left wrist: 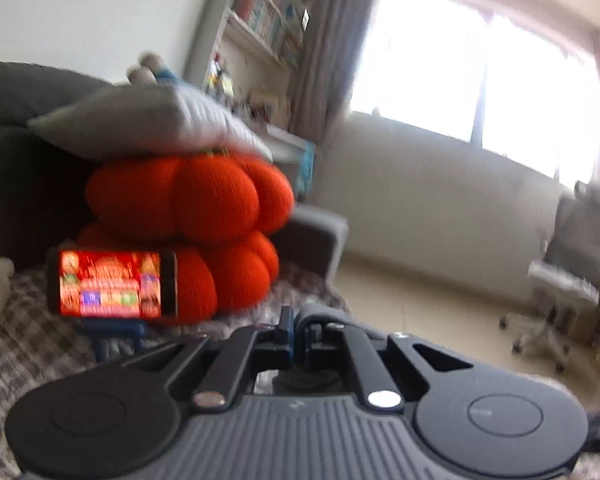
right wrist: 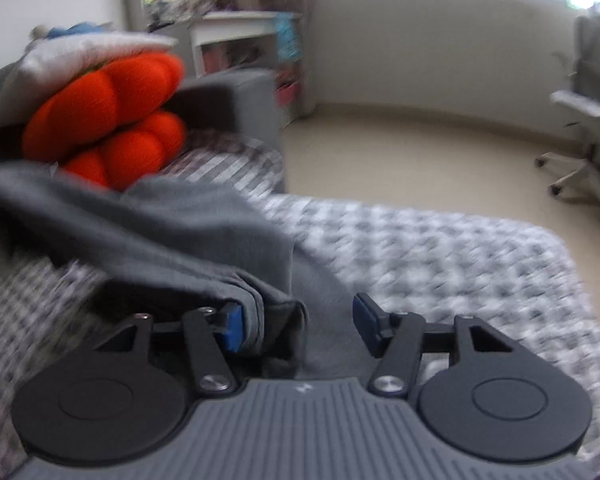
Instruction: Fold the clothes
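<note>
Grey-and-white checked bedding [right wrist: 440, 248] covers the wide surface on which everything rests, and it is seen stretching from the near edge to the far left. Two orange, lobed knitted cushions [right wrist: 112, 120] are stacked at the far left under a pale grey pillow [right wrist: 80, 50], and a phone with a lit red screen [left wrist: 112, 284] is propped on a small blue stand in front of them. No basket, box or other container for clothes can be made out, so nothing can be said of contents.

A dark grey garment of soft jersey cloth [right wrist: 172, 232] is draped across the left half of the bedding, its bunched hem lying near, between the jaws of the right gripper [right wrist: 298, 322]. Those jaws stand apart; one blue pad touches the cloth, but the hem is not pinched. The garment is judged to be light, limp and not fragile, likely to sag and slide when lifted; a hold on a doubled hem or corner should serve best.

The left gripper [left wrist: 296, 334] is shut, and whether cloth is pinched in it cannot be told
</note>
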Motion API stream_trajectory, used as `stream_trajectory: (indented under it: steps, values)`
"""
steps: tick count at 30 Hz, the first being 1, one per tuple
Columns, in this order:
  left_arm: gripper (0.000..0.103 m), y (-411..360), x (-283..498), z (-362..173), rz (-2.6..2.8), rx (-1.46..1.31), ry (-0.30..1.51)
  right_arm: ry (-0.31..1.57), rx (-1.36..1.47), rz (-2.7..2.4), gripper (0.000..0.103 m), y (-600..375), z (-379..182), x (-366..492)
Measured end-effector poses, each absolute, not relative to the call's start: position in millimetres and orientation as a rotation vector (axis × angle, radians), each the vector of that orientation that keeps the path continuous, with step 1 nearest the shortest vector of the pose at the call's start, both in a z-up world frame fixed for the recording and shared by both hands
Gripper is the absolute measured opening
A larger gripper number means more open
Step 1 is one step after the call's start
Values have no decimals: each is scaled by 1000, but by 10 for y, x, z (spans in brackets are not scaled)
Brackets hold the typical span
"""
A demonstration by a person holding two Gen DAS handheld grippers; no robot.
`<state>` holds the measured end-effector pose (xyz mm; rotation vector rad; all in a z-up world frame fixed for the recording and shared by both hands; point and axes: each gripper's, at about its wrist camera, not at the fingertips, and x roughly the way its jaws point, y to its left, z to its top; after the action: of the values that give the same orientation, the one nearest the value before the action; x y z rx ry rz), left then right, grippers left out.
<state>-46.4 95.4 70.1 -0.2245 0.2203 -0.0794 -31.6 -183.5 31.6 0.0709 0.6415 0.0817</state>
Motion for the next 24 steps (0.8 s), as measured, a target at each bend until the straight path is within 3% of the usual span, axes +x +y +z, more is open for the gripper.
stream_trajectory:
  steps: [4, 6, 8, 13, 24]
  values:
    - [4, 1032, -542, 781, -79, -235, 163, 669, -25, 217, 53, -1607, 223, -322]
    - [4, 1071, -570, 824, -63, -242, 140, 658, -50, 285, 16, -1516, 226, -361]
    - [4, 1114, -607, 894, -47, -247, 112, 625, -57, 331, 8, -1460, 274, -419]
    - [4, 1142, -797, 1239, -49, -228, 22, 348, -106, 283, 6, -1431, 655, -767]
    - [4, 817, -1654, 2637, -211, 87, -259, -210, -125, -66, 5, -1735, 2141, -1859]
